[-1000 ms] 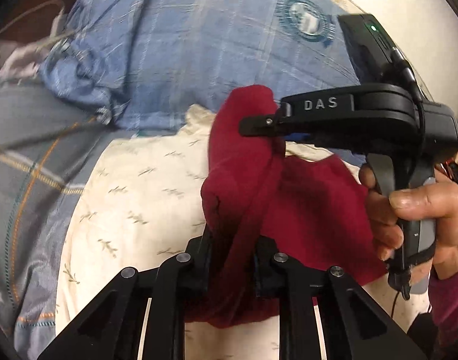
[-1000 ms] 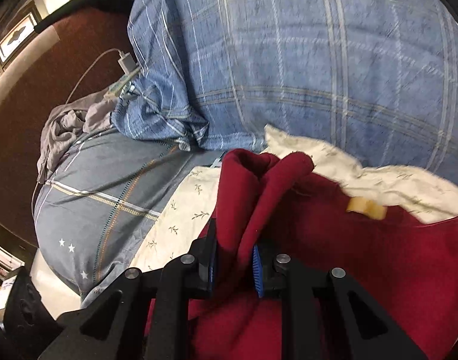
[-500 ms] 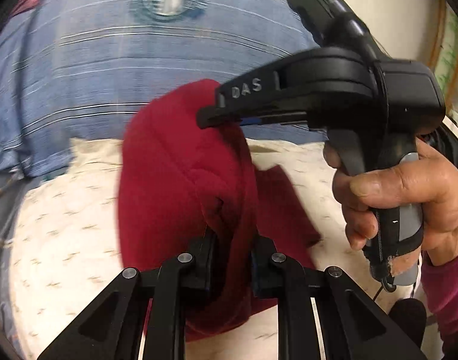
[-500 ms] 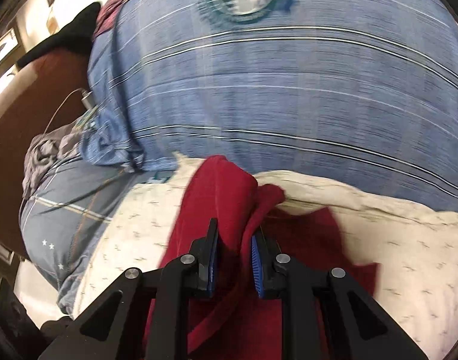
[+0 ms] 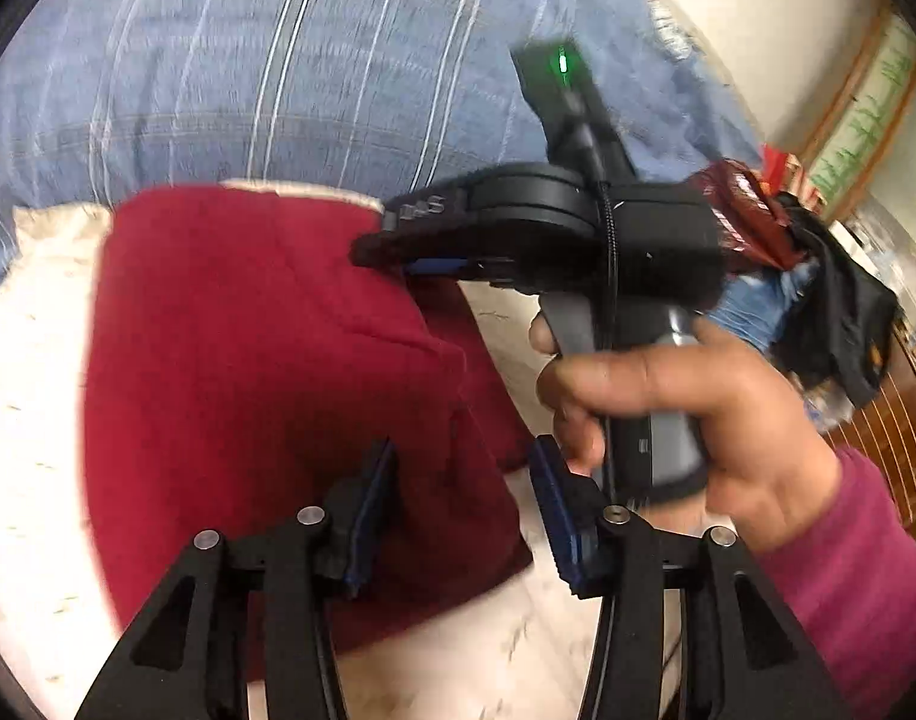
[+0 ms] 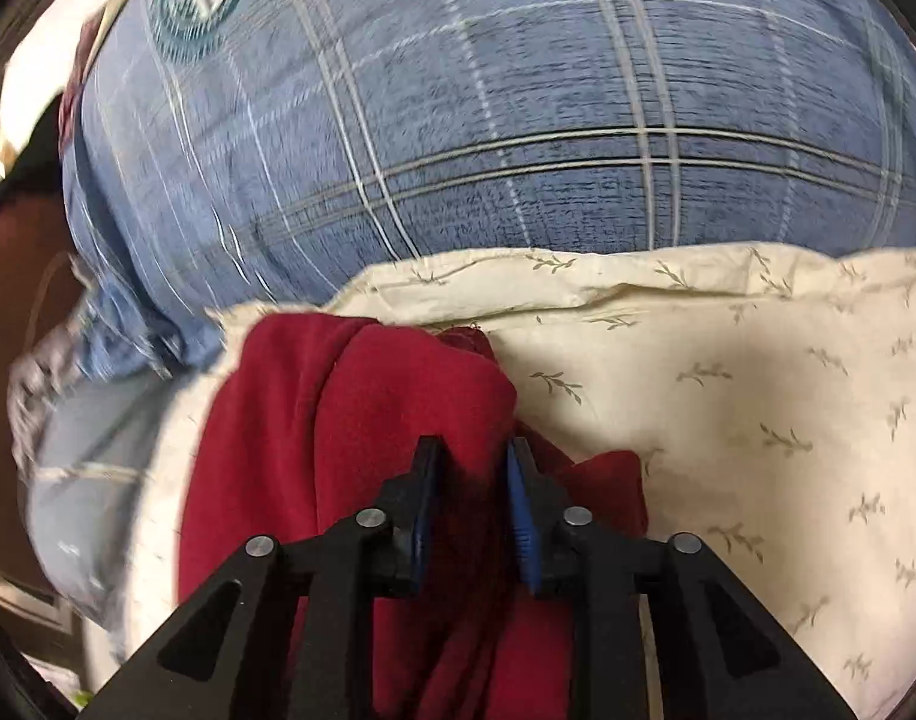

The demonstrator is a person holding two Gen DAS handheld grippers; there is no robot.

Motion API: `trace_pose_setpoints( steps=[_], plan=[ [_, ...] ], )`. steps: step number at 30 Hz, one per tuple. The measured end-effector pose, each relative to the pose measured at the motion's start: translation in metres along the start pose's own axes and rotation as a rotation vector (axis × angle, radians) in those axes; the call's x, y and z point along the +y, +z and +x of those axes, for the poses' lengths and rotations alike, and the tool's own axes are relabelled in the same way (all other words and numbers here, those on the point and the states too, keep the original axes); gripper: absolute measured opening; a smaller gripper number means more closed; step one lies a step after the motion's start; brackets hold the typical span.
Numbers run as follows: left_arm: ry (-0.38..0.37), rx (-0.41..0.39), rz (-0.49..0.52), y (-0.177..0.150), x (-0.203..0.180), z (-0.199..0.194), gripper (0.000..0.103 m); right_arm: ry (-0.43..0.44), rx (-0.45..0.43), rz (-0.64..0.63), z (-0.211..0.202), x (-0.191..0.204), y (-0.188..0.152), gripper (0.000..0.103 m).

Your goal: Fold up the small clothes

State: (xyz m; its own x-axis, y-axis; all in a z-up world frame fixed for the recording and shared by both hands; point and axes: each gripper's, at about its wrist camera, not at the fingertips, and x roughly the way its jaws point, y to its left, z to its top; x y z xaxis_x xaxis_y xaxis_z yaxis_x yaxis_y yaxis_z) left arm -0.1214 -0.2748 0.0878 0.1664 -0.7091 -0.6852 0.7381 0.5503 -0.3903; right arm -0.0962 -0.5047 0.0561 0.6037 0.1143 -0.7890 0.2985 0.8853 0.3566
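Both tongs (image 5: 463,501) now off garment (image 5: 266,372)

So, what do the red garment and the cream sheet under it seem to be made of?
The red garment looks like soft fleece or brushed knit: matte, slightly fuzzy, folding in thick rounded rolls. I cannot tell which. The cream sheet looks like thin woven cotton or a blend: smooth, flat, with sharp small creases and a printed sprig pattern.

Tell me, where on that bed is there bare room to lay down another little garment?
The cream sheet lies bare to the right of the red cloth, below the blue plaid quilt. It is crowded around the cloth itself, where the left gripper and right gripper are opening.
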Motion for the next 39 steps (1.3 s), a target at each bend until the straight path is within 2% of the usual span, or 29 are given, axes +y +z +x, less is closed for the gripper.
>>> trace_pose_setpoints(
  steps=[2, 5, 8, 10, 12, 13, 14, 17, 20, 23, 29, 34, 39],
  plan=[
    [0.044, -0.045, 0.045, -0.007, 0.004, -0.032, 0.053, 0.016, -0.003, 0.022, -0.018, 0.0, -0.003, 0.046],
    [0.132, -0.097, 0.076, -0.025, 0.013, -0.07, 0.054, 0.067, -0.027, 0.016, -0.049, 0.006, -0.019, 0.064],
    [0.218, -0.108, 0.059, -0.041, 0.026, -0.086, 0.055, 0.112, -0.01, -0.032, -0.068, 0.022, -0.047, 0.071],
    [0.239, -0.086, 0.003, -0.047, 0.039, -0.084, 0.055, 0.089, 0.006, -0.069, -0.063, 0.033, -0.061, 0.071],
    [0.238, -0.07, -0.04, -0.051, 0.044, -0.078, 0.055, 0.052, 0.017, -0.086, -0.048, 0.041, -0.071, 0.065],
    [0.244, -0.061, -0.046, -0.049, 0.045, -0.072, 0.055, 0.025, 0.026, -0.085, -0.038, 0.041, -0.077, 0.039],
    [0.257, -0.05, -0.046, -0.048, 0.044, -0.068, 0.054, 0.003, 0.027, -0.079, -0.034, 0.037, -0.08, 0.025],
    [0.27, -0.045, -0.019, -0.052, 0.036, -0.068, 0.055, 0.009, -0.032, -0.068, -0.046, 0.024, -0.092, 0.02],
    [0.297, -0.052, -0.001, -0.052, 0.033, -0.065, 0.055, -0.021, -0.083, -0.071, -0.06, 0.014, -0.101, 0.019],
    [0.334, -0.039, -0.025, -0.049, 0.04, -0.051, 0.055, -0.051, -0.046, -0.062, -0.04, 0.009, -0.105, 0.019],
    [0.374, -0.049, -0.018, -0.049, 0.031, -0.042, 0.055, -0.046, -0.084, -0.043, -0.067, 0.015, -0.107, 0.039],
    [0.396, -0.051, -0.017, -0.046, 0.031, -0.038, 0.055, -0.041, -0.18, -0.06, -0.098, 0.027, -0.106, 0.04],
    [0.419, -0.068, -0.026, -0.038, 0.034, -0.038, 0.055, -0.02, -0.211, -0.137, -0.095, 0.05, -0.099, 0.036]
  ],
)
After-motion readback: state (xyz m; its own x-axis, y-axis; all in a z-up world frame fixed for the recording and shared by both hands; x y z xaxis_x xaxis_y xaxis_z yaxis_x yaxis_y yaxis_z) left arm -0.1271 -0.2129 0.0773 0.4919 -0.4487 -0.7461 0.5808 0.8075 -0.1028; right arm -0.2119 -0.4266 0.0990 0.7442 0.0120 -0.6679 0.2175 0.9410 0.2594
